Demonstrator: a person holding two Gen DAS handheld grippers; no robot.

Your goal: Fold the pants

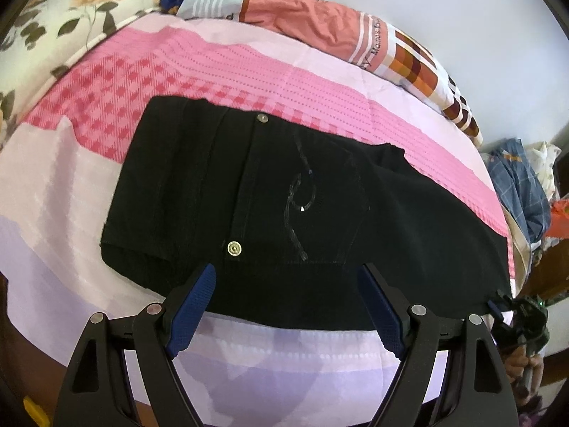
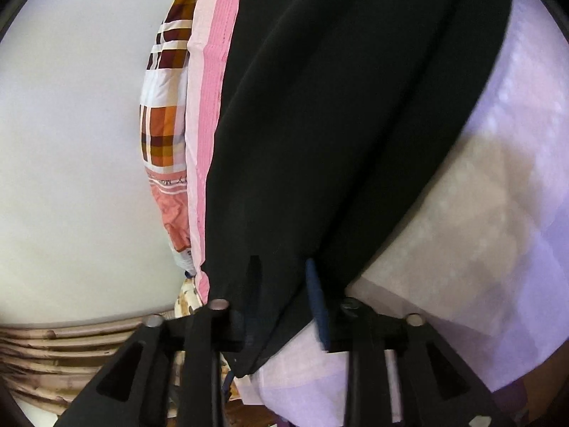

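Observation:
Black pants (image 1: 284, 199) lie flat on the pink and lilac bedspread (image 1: 71, 192), waist to the left, legs running off to the right. A metal button (image 1: 234, 249) and a stitched back pocket show near the waist. My left gripper (image 1: 286, 277) is open, its blue pads just over the pants' near edge, holding nothing. My right gripper (image 2: 284, 284) is shut on the leg end of the pants (image 2: 338, 106); black cloth lies between its fingers. The right gripper also shows in the left wrist view (image 1: 505, 306) at the pants' far right end.
A floral pillow (image 1: 53, 28) lies at the bed's back left. An orange and checked quilt (image 1: 338, 32) runs along the wall. Piled clothes (image 1: 522, 185) sit beyond the bed's right end. A cane frame (image 2: 64, 348) shows low left in the right wrist view.

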